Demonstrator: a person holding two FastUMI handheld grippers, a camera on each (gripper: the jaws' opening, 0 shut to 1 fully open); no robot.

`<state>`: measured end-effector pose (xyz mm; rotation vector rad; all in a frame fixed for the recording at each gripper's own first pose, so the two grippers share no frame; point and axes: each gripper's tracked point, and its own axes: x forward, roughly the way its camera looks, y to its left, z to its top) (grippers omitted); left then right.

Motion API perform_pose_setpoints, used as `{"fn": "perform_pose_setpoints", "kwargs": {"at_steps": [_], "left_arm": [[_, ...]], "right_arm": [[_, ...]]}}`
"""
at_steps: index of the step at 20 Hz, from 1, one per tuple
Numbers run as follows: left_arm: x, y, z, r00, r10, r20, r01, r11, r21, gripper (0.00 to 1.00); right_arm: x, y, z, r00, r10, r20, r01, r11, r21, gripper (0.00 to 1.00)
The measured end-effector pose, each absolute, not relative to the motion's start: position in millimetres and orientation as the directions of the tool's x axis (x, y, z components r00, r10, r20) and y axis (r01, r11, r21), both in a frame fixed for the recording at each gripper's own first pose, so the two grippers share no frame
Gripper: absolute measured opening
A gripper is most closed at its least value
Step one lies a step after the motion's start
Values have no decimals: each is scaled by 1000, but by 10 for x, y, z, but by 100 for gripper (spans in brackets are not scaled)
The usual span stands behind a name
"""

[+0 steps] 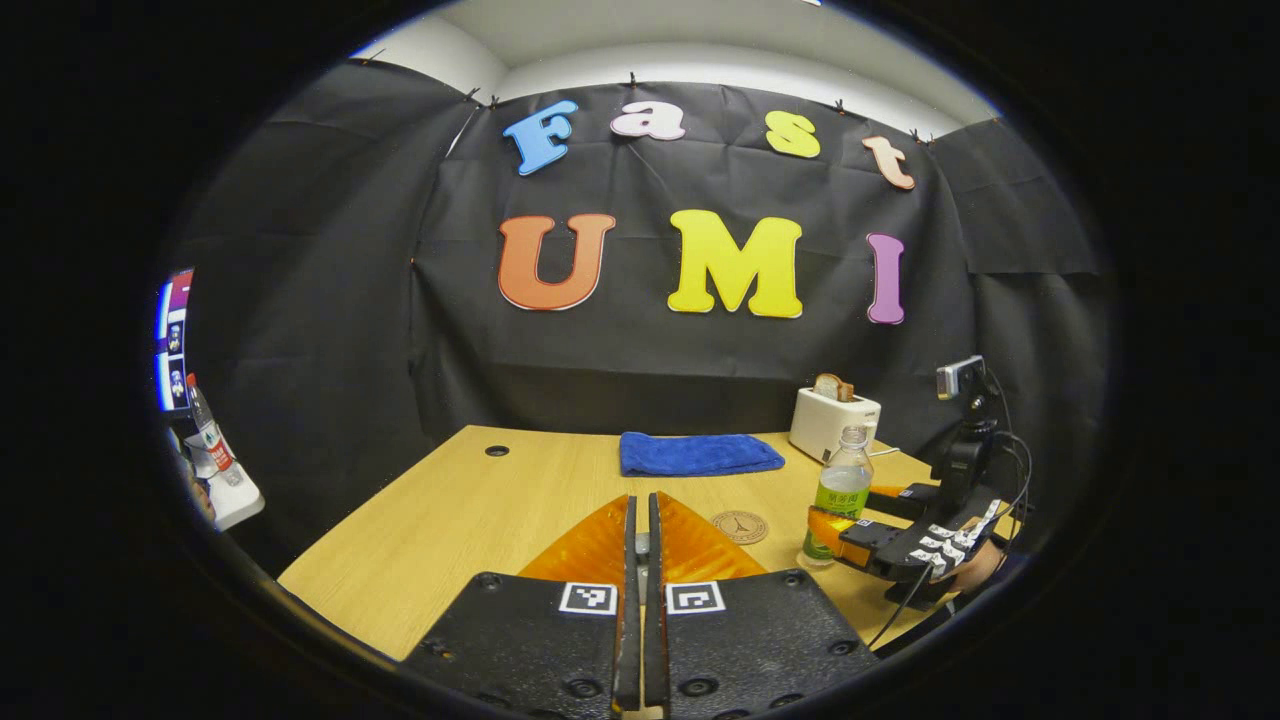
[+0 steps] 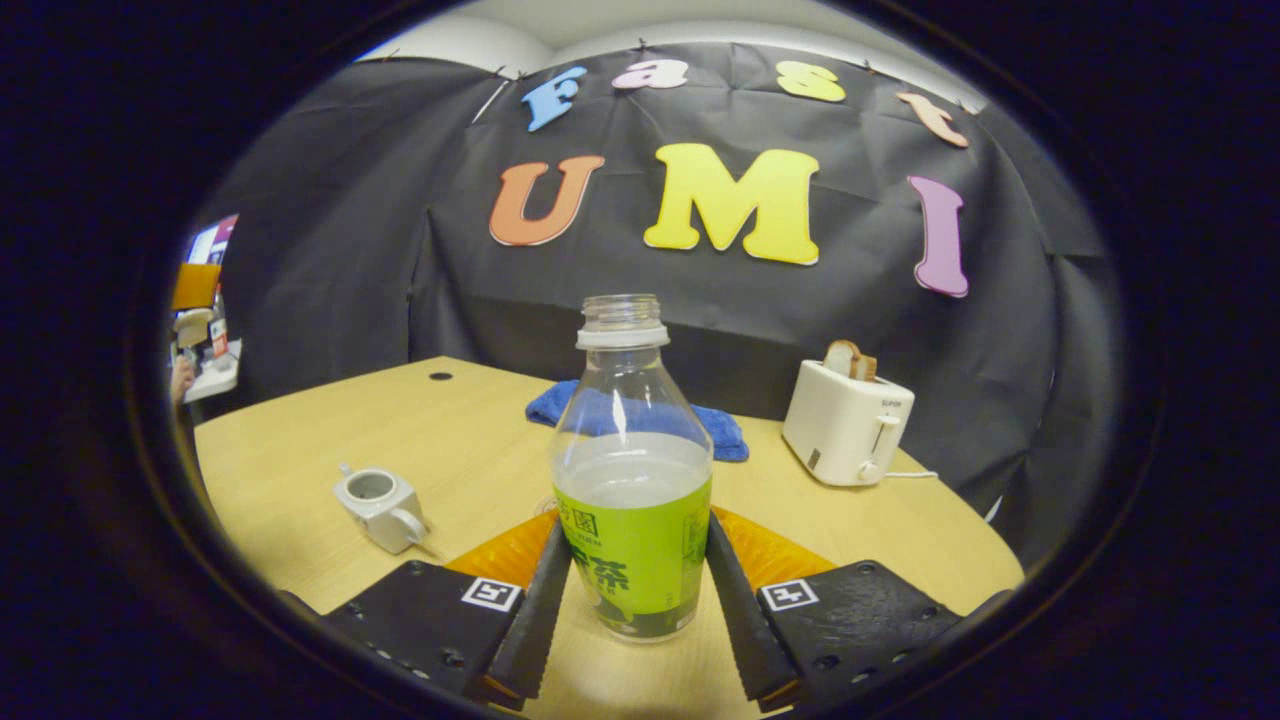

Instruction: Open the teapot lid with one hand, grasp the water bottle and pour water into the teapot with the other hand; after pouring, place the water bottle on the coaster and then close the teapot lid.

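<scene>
The capless water bottle [image 2: 632, 500], clear with a green label and about half full, stands on the wooden table [image 2: 300, 450]. My right gripper [image 2: 637, 525] is shut on its lower body, one finger against each side. From the left gripper view, the bottle [image 1: 843, 490] and right gripper [image 1: 850, 512] are to the right of the round coaster [image 1: 740, 527]. A small white teapot [image 2: 380, 508] sits at the left with its top uncovered. My left gripper [image 1: 641, 500] is shut with a small pale bit pinched at its tips, which looks like the lid's knob.
A folded blue towel [image 1: 700, 453] lies at the back of the table. A white toaster [image 1: 833, 420] with a slice of bread stands back right. A small camera on a stand [image 1: 965, 420] sits at the right edge. A cable hole [image 1: 497, 451] is at back left.
</scene>
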<state>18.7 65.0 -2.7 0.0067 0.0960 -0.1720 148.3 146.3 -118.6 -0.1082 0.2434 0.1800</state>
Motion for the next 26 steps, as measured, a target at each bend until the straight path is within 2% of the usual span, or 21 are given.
{"fn": "perform_pose_setpoints", "kwargs": {"at_steps": [5,9,13,21,26], "left_arm": [[173,672,-39,979,-176,-100,176,984,-5,4],[168,722,-34,980,-172,-99,174,985,4,4],[170,874,-31,983,-155,-96,156,988,3,4],[159,1188,-58,989,-103,-110,103,995,-4,4],[173,1301,-72,989,-92,-119,89,996,-27,4]], "right_arm": [[1439,1579,-1131,946,125,-299,-219,927,-305,72],[1427,1518,-1154,950,40,-311,-194,853,-485,72],[1444,1597,-1186,960,-10,-280,-188,717,-671,72],[1557,1920,-1150,976,-15,-217,-184,474,-861,74],[1597,2070,-1096,993,-7,-117,-112,235,-966,72]]}}
